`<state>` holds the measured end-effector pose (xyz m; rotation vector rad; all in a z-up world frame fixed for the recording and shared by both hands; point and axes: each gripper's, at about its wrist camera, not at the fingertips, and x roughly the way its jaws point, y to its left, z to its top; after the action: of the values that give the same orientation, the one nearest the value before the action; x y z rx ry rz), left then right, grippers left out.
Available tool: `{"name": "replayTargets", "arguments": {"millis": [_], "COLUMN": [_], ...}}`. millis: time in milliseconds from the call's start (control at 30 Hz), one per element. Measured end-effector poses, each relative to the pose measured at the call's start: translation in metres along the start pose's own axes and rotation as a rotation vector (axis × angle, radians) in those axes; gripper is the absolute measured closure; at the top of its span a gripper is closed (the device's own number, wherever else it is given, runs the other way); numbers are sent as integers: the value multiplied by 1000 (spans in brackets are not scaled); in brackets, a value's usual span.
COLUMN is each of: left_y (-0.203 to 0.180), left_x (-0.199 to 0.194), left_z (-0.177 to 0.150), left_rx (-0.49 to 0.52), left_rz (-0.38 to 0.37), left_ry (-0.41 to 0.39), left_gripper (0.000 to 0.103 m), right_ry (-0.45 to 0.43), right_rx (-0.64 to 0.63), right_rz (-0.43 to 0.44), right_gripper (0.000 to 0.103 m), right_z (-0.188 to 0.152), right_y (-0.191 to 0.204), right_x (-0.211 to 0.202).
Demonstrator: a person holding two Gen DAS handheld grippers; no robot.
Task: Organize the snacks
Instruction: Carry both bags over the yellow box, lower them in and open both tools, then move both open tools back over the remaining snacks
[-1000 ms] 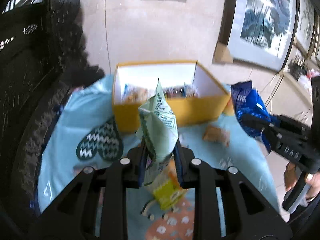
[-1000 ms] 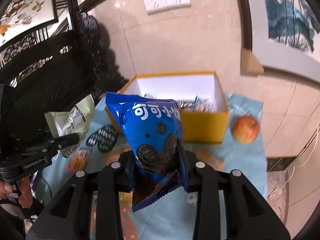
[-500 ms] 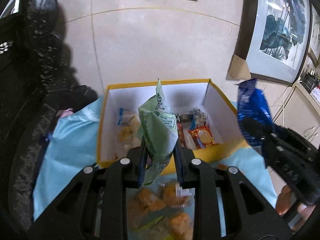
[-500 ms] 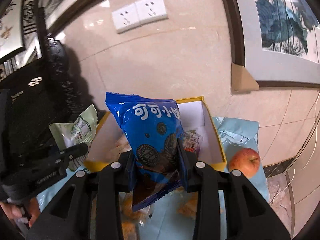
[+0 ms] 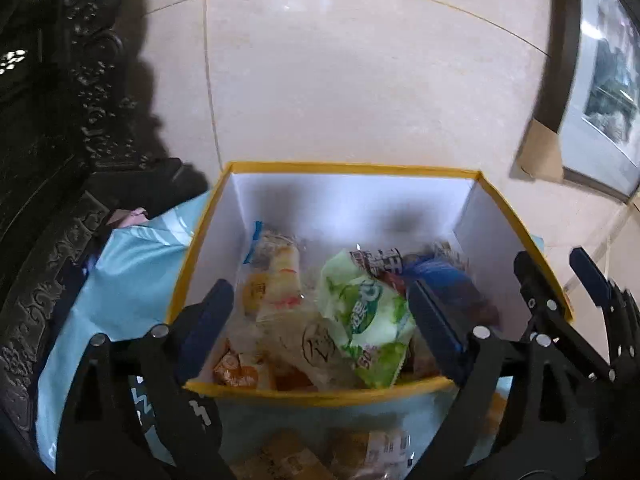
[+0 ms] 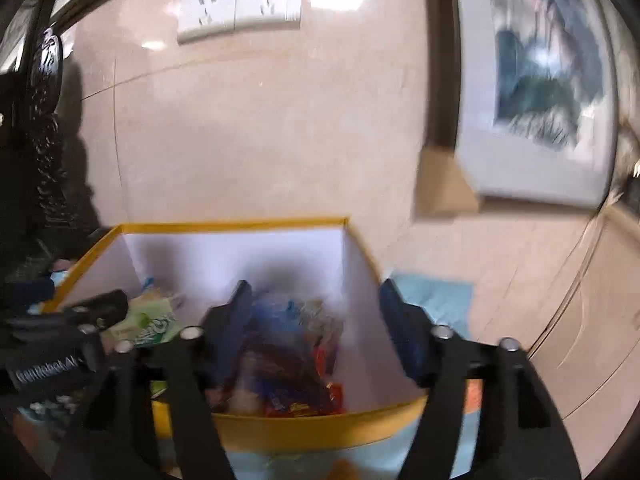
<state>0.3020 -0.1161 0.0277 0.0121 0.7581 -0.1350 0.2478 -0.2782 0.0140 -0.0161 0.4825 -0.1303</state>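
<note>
Left wrist view: left tongs (image 5: 320, 316) released, spread over yellow box (image 5: 340, 168); green packet (image 5: 368, 316) lies inside it. Right tongs (image 6: 316, 320) likewise released; blue packet (image 6: 276, 360) inside. Advise lifting straight up, clear of box rim.

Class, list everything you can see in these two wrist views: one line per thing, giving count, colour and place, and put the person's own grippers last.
yellow box: one, yellow outside, white inside, on the blue cloth by the wall.
green packet: one, green and white, lying inside the box on the other snacks.
blue packet: one, blue, inside the box to the right of the green one.
clear-wrapped snacks: several, pale orange, in the box's left half.
blue cloth: one, light blue, under the box.
wall sockets: two, white, high on the wall.
framed picture: one, right wall.
left gripper: open, above the box.
right gripper: open, above the box.
</note>
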Motion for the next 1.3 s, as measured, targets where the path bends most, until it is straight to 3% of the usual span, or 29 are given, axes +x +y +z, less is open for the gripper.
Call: {"name": "replayTargets", "arguments": {"millis": [267, 400, 533, 567, 600, 667, 833, 933, 1000, 1300], "left_y": [28, 42, 45, 48, 49, 58, 87, 102, 112, 131], "left_x": [-47, -73, -107, -114, -115, -116, -97, -78, -69, -50], "left_z": [-20, -28, -53, -65, -73, -97, -146, -169, -179, -195], "left_rx": [30, -7, 46, 58, 63, 58, -21, -53, -94, -148], "left_rz": [67, 80, 105, 124, 140, 153, 193, 273, 301, 294], "left_ry": [12, 23, 3, 7, 21, 71, 164, 218, 228, 257], "left_gripper": [6, 6, 3, 2, 2, 2, 2, 2, 2, 6], "right_ry": [98, 132, 132, 132, 133, 124, 133, 159, 174, 235], "right_rx": [181, 170, 168, 168, 170, 187, 238, 258, 261, 259], "right_rz": [188, 182, 191, 192, 189, 178, 208, 236, 249, 256], "right_gripper": [32, 31, 28, 26, 16, 6, 6, 6, 6, 6], "right_z": [-18, -33, -46, -48, -54, -64, -88, -100, -107, -119], "right_y": [-47, -54, -60, -61, -63, -68, -81, -84, -83, -82], "right_x": [-42, -69, -100, -104, -110, -120, -138, -141, -140, -125]}}
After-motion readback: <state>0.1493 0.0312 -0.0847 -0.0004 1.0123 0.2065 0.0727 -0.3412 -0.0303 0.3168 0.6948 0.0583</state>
